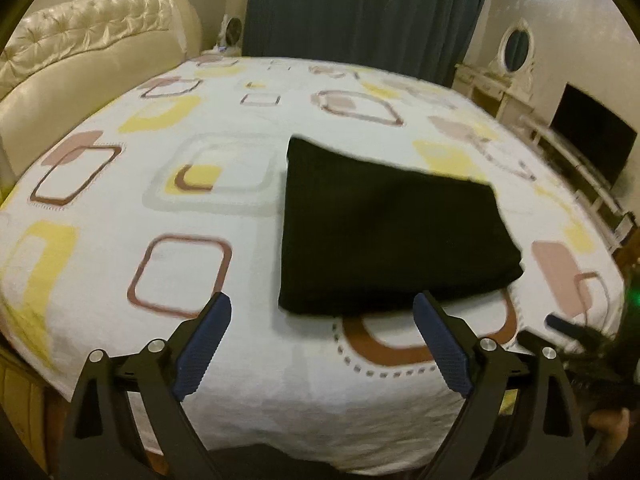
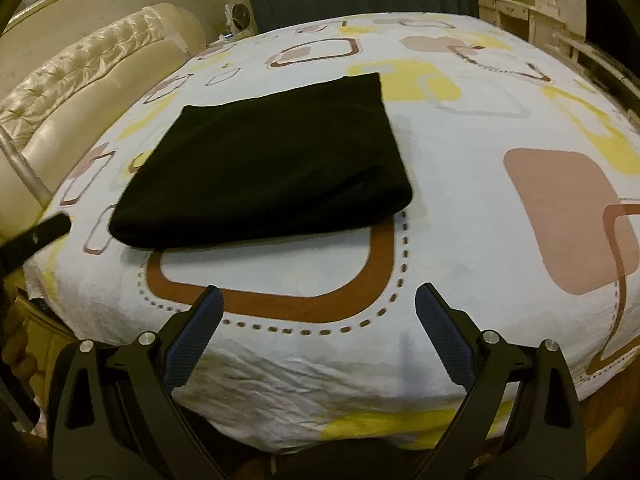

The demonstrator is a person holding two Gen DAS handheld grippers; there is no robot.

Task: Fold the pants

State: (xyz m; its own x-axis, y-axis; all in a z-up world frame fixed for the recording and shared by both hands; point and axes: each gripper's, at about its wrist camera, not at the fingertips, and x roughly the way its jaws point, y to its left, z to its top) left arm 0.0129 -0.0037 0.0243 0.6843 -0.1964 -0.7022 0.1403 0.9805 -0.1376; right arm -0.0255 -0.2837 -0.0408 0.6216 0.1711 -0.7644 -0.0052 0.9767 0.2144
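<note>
The black pants (image 1: 384, 232) lie folded into a flat rectangle on the patterned bed sheet (image 1: 168, 184). They also show in the right wrist view (image 2: 272, 164), left of centre. My left gripper (image 1: 322, 304) is open and empty, just short of the pants' near edge. My right gripper (image 2: 318, 298) is open and empty, a little back from the pants, over the sheet near the bed's front edge. The right gripper's tip (image 1: 560, 324) shows at the right in the left wrist view; the left gripper (image 2: 36, 236) shows at the left in the right wrist view.
A cream tufted headboard (image 1: 80, 60) runs along the left. A dark blue curtain (image 1: 360, 12) hangs behind the bed. A white dresser with an oval mirror (image 1: 516, 48) and a dark screen (image 1: 592, 140) stand at the right. The bed's front edge (image 2: 320, 432) is close below my grippers.
</note>
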